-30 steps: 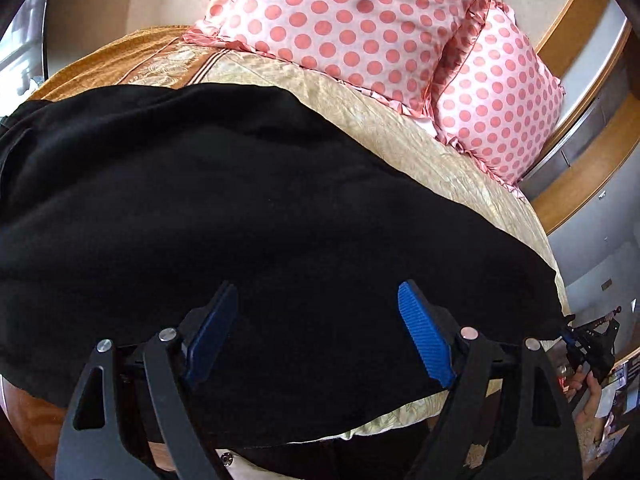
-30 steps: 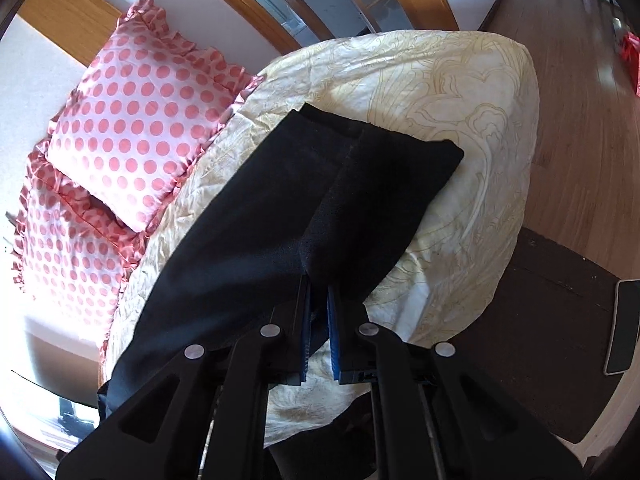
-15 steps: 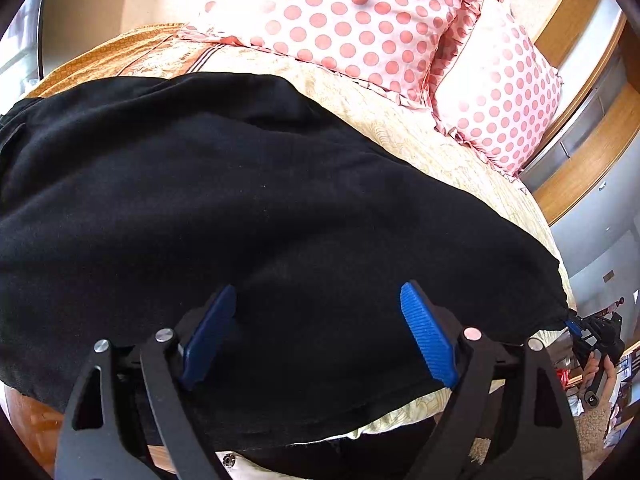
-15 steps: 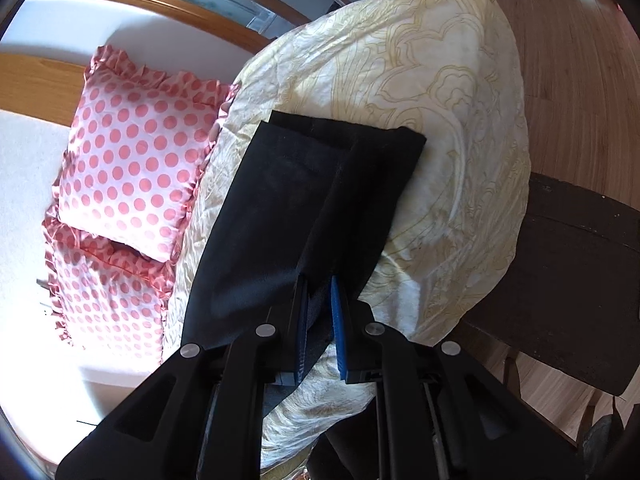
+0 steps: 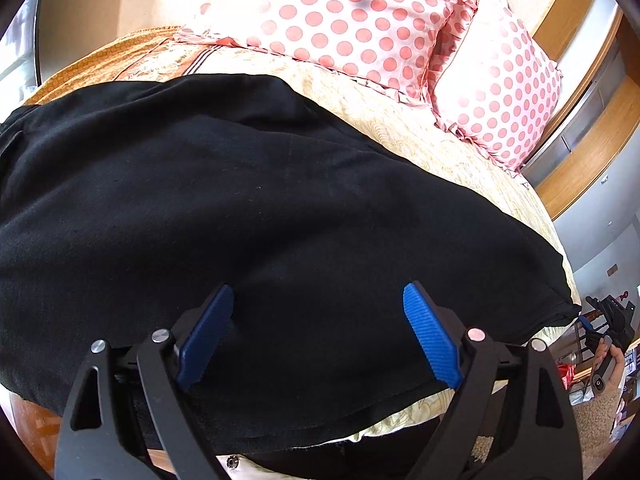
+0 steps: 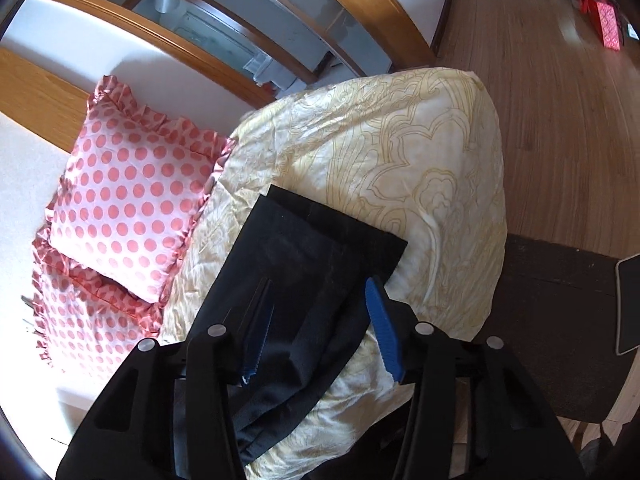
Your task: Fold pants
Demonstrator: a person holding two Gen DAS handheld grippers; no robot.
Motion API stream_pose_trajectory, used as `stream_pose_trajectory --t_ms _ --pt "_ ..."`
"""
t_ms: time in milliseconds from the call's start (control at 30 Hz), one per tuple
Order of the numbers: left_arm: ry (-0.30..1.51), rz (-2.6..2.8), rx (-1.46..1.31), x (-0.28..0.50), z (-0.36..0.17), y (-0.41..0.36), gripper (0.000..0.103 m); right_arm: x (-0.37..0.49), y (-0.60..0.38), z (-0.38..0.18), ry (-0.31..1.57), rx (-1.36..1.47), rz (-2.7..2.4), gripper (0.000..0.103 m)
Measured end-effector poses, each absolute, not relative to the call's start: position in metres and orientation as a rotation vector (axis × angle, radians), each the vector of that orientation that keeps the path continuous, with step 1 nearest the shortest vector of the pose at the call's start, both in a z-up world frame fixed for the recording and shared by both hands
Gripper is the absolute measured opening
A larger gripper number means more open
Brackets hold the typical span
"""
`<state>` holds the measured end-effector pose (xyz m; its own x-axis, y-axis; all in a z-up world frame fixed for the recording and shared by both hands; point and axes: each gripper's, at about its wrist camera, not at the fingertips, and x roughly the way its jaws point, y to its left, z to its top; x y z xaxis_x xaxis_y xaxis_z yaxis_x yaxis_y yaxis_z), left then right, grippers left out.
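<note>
Left claw (image 5: 318,332): blue ribbed pads spread wide, nothing clamped between them, hovering just above the black pants (image 5: 248,216). Right claw (image 6: 316,320): jaws opening, pads not pressing; the folded leg end of the pants (image 6: 320,256) lies between and under them, loose on the bed. In the left wrist view the right claw (image 5: 600,320) shows small at the far right edge, gripped by the person's hand (image 5: 608,364), just off the corner of the pants. Pants: spread flat across the cream bedspread (image 6: 420,168) with gold floral line pattern; in the right wrist view the leg end is doubled over, upper layer offset from the lower, edges near the bed's side. Beyond the pants: two pink polka-dot pillows (image 5: 352,20) with ruffled edges at the head of the bed, one overlapping the other. Farther: wooden headboard (image 6: 36,92), wood floor (image 6: 560,80), a red bag (image 6: 604,24) on the floor. No legible writing, brand or label in either view.
</note>
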<state>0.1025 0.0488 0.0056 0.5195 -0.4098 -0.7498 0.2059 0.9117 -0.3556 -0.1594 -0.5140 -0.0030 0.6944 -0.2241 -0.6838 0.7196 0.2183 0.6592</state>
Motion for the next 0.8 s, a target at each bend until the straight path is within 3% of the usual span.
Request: stream_pose_trajectory --t_ms 233,300,333,367,600,800 --pt "0.957 -0.372 -0.221 0.104 0.005 0.044 0.092 -0.140 -0.520 -0.014 0.550 1.163 -0.697 0.048" --pt "0.956 -0.371 -0.211 0.104 0.005 0.042 0.093 -0.137 -0.522 -0.018 0.556 1.171 -0.698 0.033" --pt "0.956 -0.371 -0.208 0.104 0.005 0.042 0.094 -0.134 -0.524 -0.019 0.555 1.168 -0.684 0.014" --pt "0.956 -0.370 -0.208 0.104 0.005 0.042 0.094 -0.132 -0.525 -0.018 0.543 1.167 -0.666 0.007" --pt "0.962 -0.394 -0.207 0.103 0.006 0.039 0.095 -0.134 -0.531 0.036 0.389 0.988 -0.654 0.006" --pt "0.951 -0.422 -0.172 0.100 0.005 0.034 0.096 -0.154 -0.528 -0.024 0.515 1.074 -0.772 0.005"
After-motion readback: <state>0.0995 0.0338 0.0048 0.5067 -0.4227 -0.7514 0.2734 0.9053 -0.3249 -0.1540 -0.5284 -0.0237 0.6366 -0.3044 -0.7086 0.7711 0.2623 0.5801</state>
